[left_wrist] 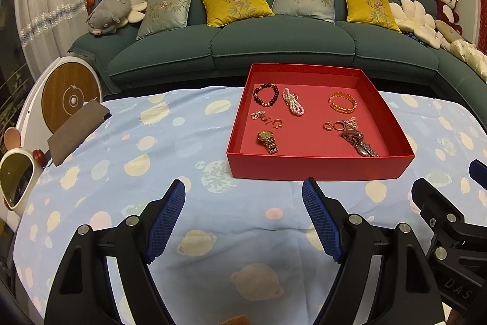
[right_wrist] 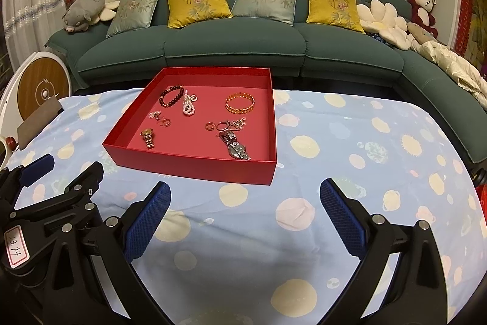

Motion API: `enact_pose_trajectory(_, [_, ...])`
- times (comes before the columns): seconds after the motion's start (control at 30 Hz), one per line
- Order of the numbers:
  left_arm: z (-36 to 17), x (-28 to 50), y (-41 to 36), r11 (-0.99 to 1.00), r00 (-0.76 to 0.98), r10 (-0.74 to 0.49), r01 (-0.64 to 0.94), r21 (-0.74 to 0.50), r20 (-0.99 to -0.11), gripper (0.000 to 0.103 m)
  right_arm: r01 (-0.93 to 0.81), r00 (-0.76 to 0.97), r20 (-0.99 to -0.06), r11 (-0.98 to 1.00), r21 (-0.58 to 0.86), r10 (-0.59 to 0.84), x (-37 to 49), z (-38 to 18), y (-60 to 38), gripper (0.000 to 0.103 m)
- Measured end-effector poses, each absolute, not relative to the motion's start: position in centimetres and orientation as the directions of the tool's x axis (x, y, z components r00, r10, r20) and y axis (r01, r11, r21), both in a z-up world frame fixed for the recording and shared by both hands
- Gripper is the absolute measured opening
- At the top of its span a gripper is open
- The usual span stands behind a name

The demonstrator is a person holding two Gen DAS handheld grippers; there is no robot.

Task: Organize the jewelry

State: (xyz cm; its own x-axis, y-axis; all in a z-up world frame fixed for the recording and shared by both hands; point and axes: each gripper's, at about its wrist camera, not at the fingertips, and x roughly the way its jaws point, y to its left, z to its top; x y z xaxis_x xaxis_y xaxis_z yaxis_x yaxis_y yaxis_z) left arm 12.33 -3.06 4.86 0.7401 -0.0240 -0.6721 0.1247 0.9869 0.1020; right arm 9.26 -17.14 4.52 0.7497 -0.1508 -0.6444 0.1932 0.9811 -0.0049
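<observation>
A red box [left_wrist: 319, 168] [right_wrist: 188, 166] sits on the blue planet-print cloth. Inside lie a dark bead bracelet [left_wrist: 266, 95] [right_wrist: 172, 96], a pearl bracelet [left_wrist: 292, 102] [right_wrist: 188, 105], an orange bangle [left_wrist: 342, 103] [right_wrist: 239, 103], a gold watch [left_wrist: 268, 140] [right_wrist: 148, 137], a silver watch [left_wrist: 359, 140] [right_wrist: 236, 145], and small rings and earrings [left_wrist: 268, 118] [right_wrist: 159, 118]. My left gripper [left_wrist: 243, 191] is open and empty, in front of the box. My right gripper [right_wrist: 245, 191] is open and empty, also short of the box.
A green sofa [left_wrist: 274, 51] with cushions and plush toys stands behind the table. A white round device [left_wrist: 70, 96] and a brown pouch [left_wrist: 76, 131] lie at the left edge. The right gripper shows at the right of the left wrist view [left_wrist: 450, 218].
</observation>
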Motion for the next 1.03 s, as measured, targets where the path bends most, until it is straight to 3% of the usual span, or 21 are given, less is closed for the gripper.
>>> enact_pose_trajectory(1.03, [5.04, 12.42, -2.73, 0.989, 0.735, -0.045, 0.127, 0.073, -0.676, 0.076, 0.200, 0.762, -0.628, 0.980, -0.007, -0.160, 9.12, 5.15, -17.15, 0.098])
